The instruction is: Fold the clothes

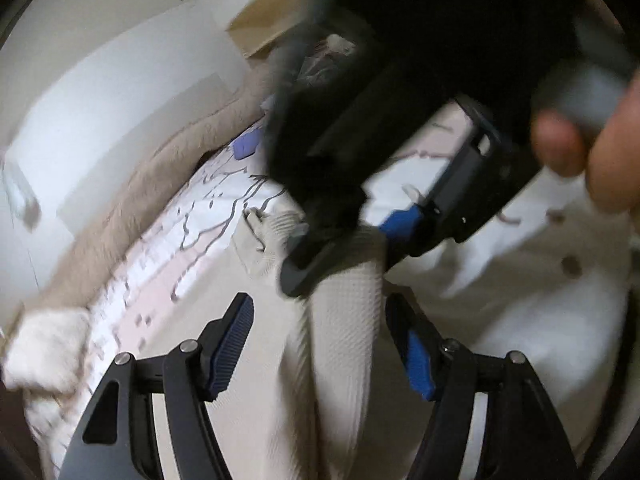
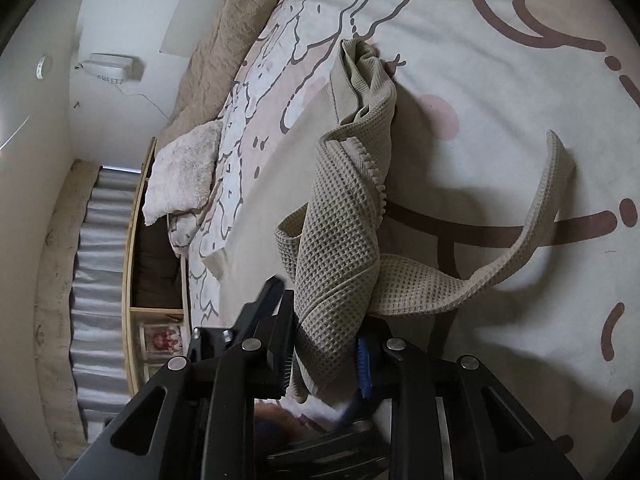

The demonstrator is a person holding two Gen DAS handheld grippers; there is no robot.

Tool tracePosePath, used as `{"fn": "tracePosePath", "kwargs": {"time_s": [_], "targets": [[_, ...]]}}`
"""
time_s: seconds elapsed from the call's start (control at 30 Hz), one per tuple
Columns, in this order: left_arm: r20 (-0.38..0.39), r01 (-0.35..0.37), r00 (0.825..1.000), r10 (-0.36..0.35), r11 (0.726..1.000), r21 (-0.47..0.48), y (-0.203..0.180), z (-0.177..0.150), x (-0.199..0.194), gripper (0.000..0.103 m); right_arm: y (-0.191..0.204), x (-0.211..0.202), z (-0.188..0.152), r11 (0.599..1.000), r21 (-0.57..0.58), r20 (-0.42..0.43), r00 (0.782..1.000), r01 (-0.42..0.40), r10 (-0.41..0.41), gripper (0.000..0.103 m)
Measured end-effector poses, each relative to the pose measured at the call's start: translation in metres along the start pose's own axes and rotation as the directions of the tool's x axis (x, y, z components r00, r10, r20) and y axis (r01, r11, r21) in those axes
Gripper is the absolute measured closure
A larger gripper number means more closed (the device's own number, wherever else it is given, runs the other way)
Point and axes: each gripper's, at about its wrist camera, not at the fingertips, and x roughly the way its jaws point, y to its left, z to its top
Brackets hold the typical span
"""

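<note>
Garment: a beige waffle-knit garment (image 2: 344,216), bunched into a rope and lifted off the patterned bed cover (image 2: 500,80).

My right gripper (image 2: 326,354): clamped on the near end of the garment; the cloth fills the gap between my two fingers and spills out below them.

My left gripper (image 1: 320,344): jaws spread, nothing pinched. A band of the same knit (image 1: 344,320) runs up through the gap without either blue pad (image 1: 230,344) pressing on it.

Where the garment lies: in the right wrist view it runs away from my right fingers toward the far side of the bed, its far end resting on the cover near the fuzzy tan blanket (image 2: 224,40); one loose strip (image 2: 532,216) curls out to the side and rises free.

Long axis: straight ahead along my left fingers, so the band is in line with that gripper, not across it.

Which hand is nearer: the right already holds it. In the left wrist view my right gripper (image 1: 344,236) sits just ahead of my left fingertips, biting the same band further along.

What the move turns on: I judge the left needs only to close where it stands to take a second hold, then the two can draw apart along the band to spread it.

Risk: the left view is blurred, so I cannot tell how deep the band sits between the pads.
</note>
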Motion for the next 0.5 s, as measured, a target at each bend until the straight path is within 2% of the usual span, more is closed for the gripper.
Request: {"fn": "tracePosePath", "kwargs": {"time_s": [0.1,0.17,0.2,0.23,0.3,0.4,0.47,0.5], "targets": [[0.009,0.012,1.000,-0.012,1.000,0.008,-0.006,0.003,0.003,0.035,-0.001,0.000,0.002,1.000,0.009,-0.010,1.000,0.004,-0.004,0.077],[-0.009,0.008,1.000,-0.008,1.000,0.000,-0.006,0.001,0.006,0.043,-0.003,0.000,0.003,1.000,0.015,-0.018,1.000,0.000,0.000,0.077],[-0.022,0.006,1.000,-0.006,1.000,-0.003,-0.006,0.000,0.008,0.056,-0.003,0.000,0.003,1.000,0.007,-0.022,1.000,0.002,-0.002,0.077],[-0.035,0.005,0.999,-0.005,1.000,-0.005,-0.005,-0.001,0.011,0.074,-0.002,0.000,0.002,1.000,-0.001,-0.022,1.000,0.009,-0.009,0.077],[-0.057,0.013,0.998,-0.015,0.999,-0.042,0.001,-0.005,0.016,0.087,-0.001,-0.001,0.001,0.999,-0.018,-0.022,0.999,0.028,-0.028,0.077],[-0.048,0.073,0.996,-0.080,0.987,-0.146,0.018,-0.009,0.016,0.090,-0.004,-0.006,-0.002,0.999,-0.012,-0.021,0.999,0.041,-0.041,0.075],[-0.036,0.098,0.994,-0.108,0.974,-0.202,0.028,-0.012,0.014,0.090,-0.008,-0.014,-0.005,1.000,0.010,-0.009,1.000,0.030,-0.030,0.067],[-0.032,0.102,0.993,-0.112,0.970,-0.220,0.031,-0.013,0.014,0.090,-0.009,-0.019,-0.006,1.000,0.019,0.005,1.000,0.021,-0.022,0.066]]}}
